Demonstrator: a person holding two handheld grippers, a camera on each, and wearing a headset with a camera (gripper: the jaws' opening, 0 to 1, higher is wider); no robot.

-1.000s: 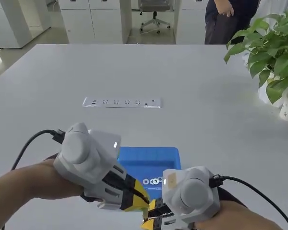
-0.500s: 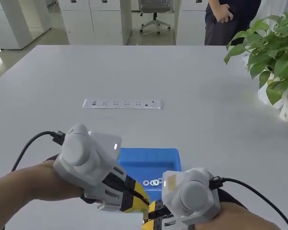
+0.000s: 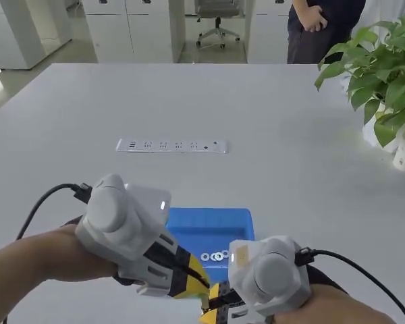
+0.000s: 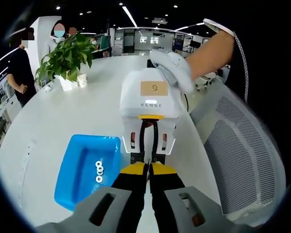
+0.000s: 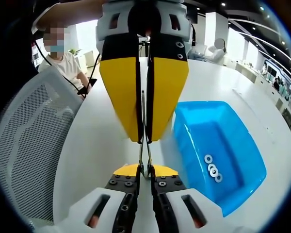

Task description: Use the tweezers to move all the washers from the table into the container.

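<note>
Tweezers (image 5: pixel 144 154) are clamped at center frame by both the left gripper (image 4: pixel 148 168) and the right gripper (image 5: pixel 144 174), jaws pressed together on them. 3 washers (image 5: pixel 212 169) are seen inside the blue container (image 5: pixel 237 143), lower right.

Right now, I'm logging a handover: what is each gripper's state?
Left gripper: shut on the thin metal tweezers.
Right gripper: shut on the same tweezers.
</note>
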